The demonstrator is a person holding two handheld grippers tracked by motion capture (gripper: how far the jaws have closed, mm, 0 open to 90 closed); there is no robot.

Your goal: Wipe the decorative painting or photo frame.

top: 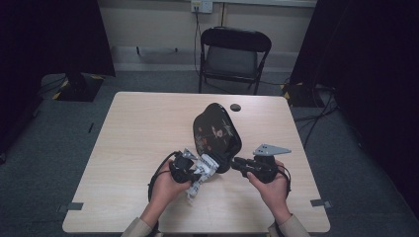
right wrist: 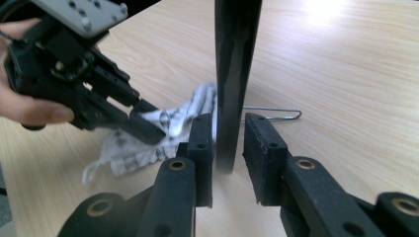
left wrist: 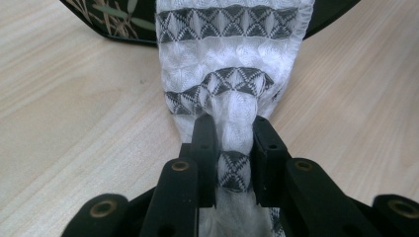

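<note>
Left gripper (left wrist: 231, 129): jaws nearly closed, clamped on a bunched white cloth with grey diamond bands (left wrist: 232, 74). Cloth is pinched thin between the pads and fans out wide beyond them, up to the near edge of the black lacquer tray (left wrist: 111, 22).

Right gripper (right wrist: 228, 131): jaws stand a little apart around the tray's (right wrist: 236, 59) thin rim, which rises edge-on between them. Left pad looks to be against it, a slim gap shows at the right pad. Can't tell if it's a firm clamp.

High view: tray (top: 216, 133) stands tilted up on the wooden table (top: 143, 128), near-centre, its low end between the two grippers. Cloth (top: 200, 173) hangs at that low end, held by the left gripper (top: 196, 170). Right gripper (top: 237, 162) comes in from the right at the tray's lower edge.
</note>
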